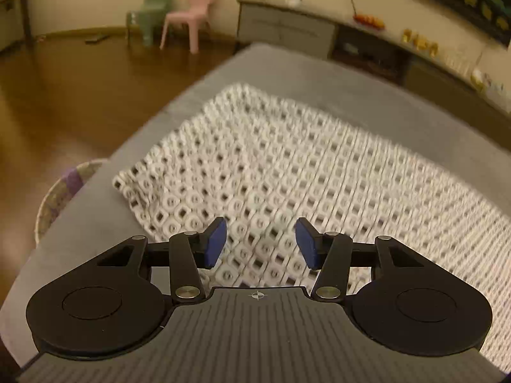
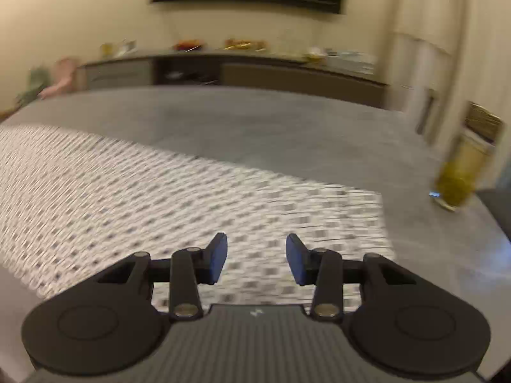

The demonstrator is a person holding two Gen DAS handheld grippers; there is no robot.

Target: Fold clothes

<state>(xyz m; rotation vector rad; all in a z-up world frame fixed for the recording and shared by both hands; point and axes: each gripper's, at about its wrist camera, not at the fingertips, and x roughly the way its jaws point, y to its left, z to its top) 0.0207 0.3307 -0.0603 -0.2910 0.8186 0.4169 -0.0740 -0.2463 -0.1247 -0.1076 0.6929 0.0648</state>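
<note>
1. Lying flat across the grey tabletop (image 2: 287,121), the white knit garment (image 1: 271,166) fills each frame's middle, spread ready for folding.
2. Left gripper (image 1: 261,243) and right gripper (image 2: 256,258) hover above it, jaws apart, empty.

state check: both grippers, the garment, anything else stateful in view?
left gripper: open, empty, over the garment's near part.
right gripper: open, empty, over the garment near its right end.
white openwork garment: spread on the grey surface, left corner rumpled, not gripped.
pink chair: upright on the floor.
green chair: upright beside the pink one.
glass jar: upright at the surface's right edge, yellow-green contents; blurred.
</note>
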